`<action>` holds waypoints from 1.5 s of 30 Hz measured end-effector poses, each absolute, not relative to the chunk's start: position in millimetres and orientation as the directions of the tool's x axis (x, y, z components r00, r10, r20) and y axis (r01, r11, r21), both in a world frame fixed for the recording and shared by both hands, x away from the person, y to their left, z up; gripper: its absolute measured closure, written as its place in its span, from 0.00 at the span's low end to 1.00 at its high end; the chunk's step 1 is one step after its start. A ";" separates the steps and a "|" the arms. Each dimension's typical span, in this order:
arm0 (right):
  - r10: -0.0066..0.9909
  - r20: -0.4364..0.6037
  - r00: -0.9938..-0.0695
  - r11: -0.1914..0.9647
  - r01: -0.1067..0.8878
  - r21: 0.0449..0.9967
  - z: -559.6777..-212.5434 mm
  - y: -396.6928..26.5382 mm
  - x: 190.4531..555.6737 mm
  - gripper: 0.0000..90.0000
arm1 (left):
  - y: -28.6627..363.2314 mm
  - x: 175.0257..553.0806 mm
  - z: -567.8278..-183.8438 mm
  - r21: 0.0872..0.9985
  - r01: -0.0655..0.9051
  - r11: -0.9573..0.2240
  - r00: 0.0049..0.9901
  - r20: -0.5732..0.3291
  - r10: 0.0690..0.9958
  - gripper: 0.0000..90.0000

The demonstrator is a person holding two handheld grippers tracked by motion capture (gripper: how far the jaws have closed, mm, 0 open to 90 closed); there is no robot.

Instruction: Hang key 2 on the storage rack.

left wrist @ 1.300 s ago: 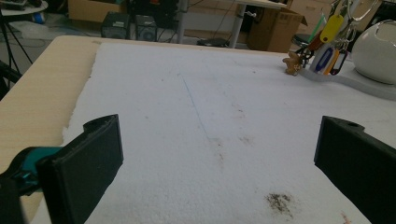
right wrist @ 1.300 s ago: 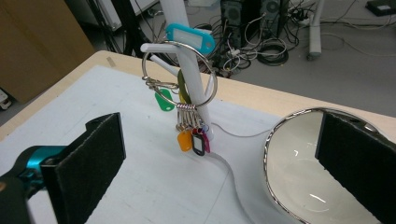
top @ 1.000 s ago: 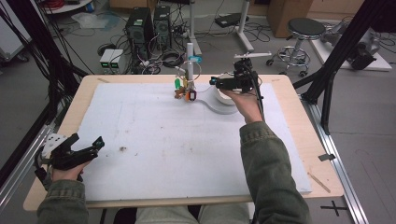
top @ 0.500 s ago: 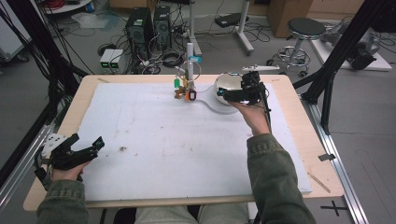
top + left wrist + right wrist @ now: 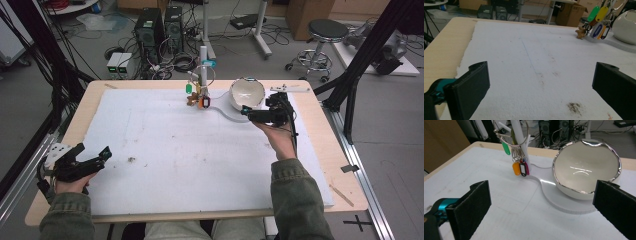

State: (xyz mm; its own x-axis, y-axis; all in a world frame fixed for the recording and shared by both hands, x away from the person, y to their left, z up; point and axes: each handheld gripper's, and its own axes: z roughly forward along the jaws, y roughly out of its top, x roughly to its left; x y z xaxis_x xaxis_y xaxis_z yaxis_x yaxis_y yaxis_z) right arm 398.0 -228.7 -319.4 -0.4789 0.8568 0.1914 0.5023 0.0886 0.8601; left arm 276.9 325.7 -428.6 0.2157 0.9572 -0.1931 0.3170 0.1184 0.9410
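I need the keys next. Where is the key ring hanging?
In the high view, the key ring hangs on the white post at the table's far edge, just left of the white bowl.

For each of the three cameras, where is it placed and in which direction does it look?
High view: sits above the person's side, looks forward and down on the table; both forearms, left gripper and right gripper show.
Left gripper view: rides on the left gripper, looks low across the white foam mat; its two black jaws stand wide apart.
Right gripper view: rides on the right gripper, faces the white bowl; jaws wide apart.
Shared: both gripper views show the bowl and the key ring with tags.
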 end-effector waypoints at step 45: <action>0.894 0.124 -0.430 0.077 0.419 0.905 -383.9 -278.2 337.2 0.01 | 321.7 273.1 -426.1 0.944 0.310 0.108 0.223 -0.183 0.958 0.02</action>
